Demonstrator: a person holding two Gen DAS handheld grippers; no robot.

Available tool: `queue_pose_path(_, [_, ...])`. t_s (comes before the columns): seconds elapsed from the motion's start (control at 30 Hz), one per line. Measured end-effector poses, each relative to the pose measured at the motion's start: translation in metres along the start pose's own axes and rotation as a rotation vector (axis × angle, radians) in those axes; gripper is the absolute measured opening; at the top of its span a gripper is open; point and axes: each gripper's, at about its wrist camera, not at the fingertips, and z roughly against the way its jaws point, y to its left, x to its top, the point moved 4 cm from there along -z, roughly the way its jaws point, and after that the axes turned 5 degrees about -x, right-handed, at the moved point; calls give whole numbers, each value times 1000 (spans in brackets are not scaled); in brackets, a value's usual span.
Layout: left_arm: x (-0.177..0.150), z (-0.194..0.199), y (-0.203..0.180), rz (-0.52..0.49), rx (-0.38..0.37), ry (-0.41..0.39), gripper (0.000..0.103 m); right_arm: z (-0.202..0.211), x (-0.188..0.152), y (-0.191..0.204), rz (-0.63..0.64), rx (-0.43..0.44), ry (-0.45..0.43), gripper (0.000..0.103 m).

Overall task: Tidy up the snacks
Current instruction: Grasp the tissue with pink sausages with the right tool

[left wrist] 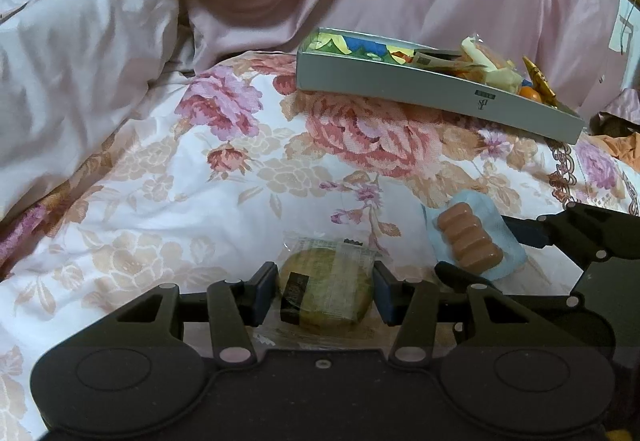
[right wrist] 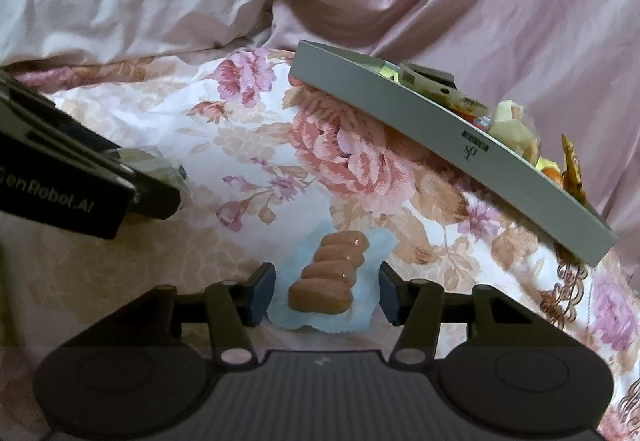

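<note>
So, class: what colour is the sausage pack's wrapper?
Light blue wrapper, clearest in the right wrist view.

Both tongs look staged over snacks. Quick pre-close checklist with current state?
1. Left tongs open around the wrapped cake: ok.
2. Cake centred between the left pads: ok.
3. Right tongs open around the sausage pack: ok.
4. Pads touching either snack yet: cannot tell.
5. Grey box has bare room at its near-left end: ok.
6. Box sits level on the floral bedspread: not ok, it looks tilted on the soft bedding.
</note>
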Motion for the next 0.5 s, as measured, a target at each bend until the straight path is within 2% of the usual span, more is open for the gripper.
queue_pose_path(0.1, [0, 0, 0, 1, 0, 1, 52, 2, 0, 7, 74, -32, -21, 56])
queue_pose_path(0.33, [0, 2, 0, 7, 2, -4, 52, 7, 1, 7, 146, -120, -55, 55])
queue_pose_path(0.5, [1, 4, -1, 8, 7, -22, 52, 13, 3, 6, 181, -149, -99, 56])
